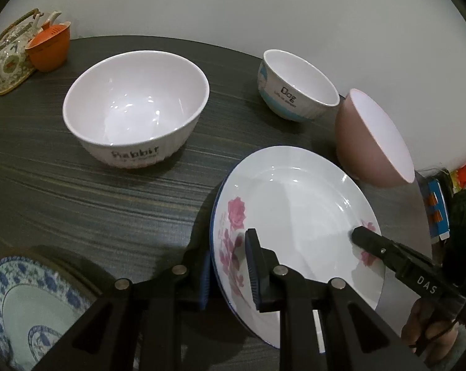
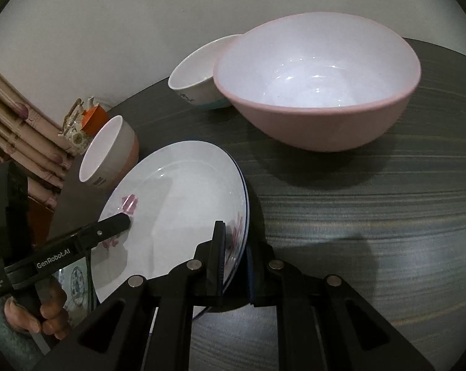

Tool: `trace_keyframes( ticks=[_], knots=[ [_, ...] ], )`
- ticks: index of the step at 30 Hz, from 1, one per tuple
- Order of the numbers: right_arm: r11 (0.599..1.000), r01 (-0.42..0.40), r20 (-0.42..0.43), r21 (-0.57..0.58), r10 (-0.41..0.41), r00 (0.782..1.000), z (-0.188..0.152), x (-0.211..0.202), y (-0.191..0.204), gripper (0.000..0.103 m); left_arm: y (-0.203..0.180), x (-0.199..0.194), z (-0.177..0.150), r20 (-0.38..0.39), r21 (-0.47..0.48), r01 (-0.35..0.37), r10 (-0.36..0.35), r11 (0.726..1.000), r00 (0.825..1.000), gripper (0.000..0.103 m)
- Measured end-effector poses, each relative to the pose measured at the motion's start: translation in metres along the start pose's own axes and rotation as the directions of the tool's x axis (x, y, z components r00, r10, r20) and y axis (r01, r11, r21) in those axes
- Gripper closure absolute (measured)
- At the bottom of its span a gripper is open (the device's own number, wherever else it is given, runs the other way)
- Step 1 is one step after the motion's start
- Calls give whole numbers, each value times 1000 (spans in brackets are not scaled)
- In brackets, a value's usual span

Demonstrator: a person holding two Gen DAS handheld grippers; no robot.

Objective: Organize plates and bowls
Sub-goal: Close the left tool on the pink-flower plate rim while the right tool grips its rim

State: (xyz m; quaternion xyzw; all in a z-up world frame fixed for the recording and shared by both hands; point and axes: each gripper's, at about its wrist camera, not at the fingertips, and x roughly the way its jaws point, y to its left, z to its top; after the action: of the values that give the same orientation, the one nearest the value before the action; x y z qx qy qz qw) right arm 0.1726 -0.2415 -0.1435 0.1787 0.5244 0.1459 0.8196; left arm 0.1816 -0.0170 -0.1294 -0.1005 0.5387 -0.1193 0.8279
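Left wrist view: the left gripper point(image 1: 229, 266) pinches the near rim of the rose plate point(image 1: 297, 204), lifted and tilted over the table point(image 1: 78, 198). The right gripper point(image 1: 361, 236) clamps the opposite rim at 3 o'clock — its own view shows the same grip point(image 2: 234, 262). The Rabbit bowl point(image 1: 134, 105) sits at 11 o'clock, the Dog bowl point(image 1: 297, 83) at 1, the pink bowl point(image 1: 369, 136) at 2, the blue plate point(image 1: 22, 306) at 8.
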Motion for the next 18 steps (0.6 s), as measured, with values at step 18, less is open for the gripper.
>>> trace_keyframes(
  ticks=[18],
  knots=[
    [999,-12,51,-40,14,999,-22,-33,36,91,-3,-41,-25,47,-6,-17,17,1000,999,83]
  ],
)
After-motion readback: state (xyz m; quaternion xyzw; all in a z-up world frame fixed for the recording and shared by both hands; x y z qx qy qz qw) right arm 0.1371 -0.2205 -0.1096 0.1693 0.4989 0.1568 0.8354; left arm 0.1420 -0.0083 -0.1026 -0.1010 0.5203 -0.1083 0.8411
